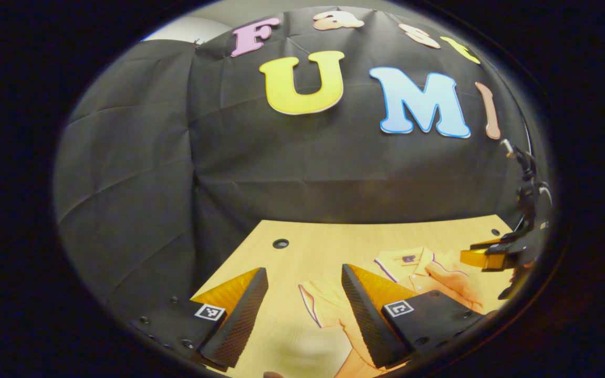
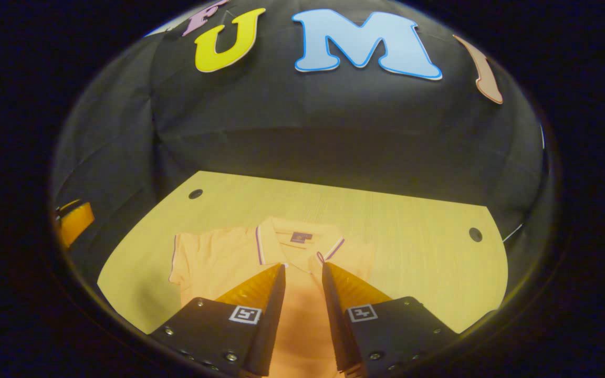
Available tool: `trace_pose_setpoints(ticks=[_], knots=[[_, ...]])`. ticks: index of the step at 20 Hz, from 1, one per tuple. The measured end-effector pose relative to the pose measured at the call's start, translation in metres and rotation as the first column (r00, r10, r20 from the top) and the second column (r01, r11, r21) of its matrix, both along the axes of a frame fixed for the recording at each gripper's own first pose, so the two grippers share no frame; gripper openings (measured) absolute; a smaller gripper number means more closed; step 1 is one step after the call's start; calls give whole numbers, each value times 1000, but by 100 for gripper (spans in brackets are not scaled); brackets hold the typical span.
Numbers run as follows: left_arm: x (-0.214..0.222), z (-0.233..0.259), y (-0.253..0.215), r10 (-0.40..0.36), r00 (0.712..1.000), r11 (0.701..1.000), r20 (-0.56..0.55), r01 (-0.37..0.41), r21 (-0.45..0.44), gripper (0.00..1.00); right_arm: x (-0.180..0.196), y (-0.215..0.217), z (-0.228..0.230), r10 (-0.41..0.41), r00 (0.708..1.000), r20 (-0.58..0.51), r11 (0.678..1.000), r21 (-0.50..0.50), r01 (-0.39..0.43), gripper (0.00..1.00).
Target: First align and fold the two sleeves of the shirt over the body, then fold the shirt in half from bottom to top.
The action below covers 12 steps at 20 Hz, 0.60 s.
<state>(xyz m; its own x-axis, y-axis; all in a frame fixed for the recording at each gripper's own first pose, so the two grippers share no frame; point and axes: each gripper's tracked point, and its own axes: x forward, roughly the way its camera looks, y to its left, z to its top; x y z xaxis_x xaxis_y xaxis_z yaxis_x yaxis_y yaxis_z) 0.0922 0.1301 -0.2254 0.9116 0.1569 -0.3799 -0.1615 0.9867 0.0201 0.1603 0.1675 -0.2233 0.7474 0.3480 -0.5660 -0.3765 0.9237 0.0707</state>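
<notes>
While shirt (image 2: 229, 257) lies flat on tabletop (image 2: 413, 247) | left gripper (image 1: 302, 310) jaws open, empty | right gripper (image 2: 302, 294) jaws open, empty | advice: grip left sleeve (image 1: 315, 302) at cuff, keep edge aligned.

Recording booth, black cloth wall (image 2: 302, 131), bare wooden table (image 2: 413, 231) with holes

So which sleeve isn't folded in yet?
The sleeve nearer the left gripper: it spreads flat on the table, while the other sleeve lies folded over the shirt.
</notes>
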Motion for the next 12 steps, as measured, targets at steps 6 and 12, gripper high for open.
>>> trace_pose_setpoints(ticks=[6,12], knots=[[41,-84,-12,-50,991,998,-121,46,-31,96,-23,-7,35,-54,998,20,997,59,53,45],[49,-180,-16,-42,954,998,-296,27,-56,97,-37,-52,48,-139,990,31,990,22,138,45]])
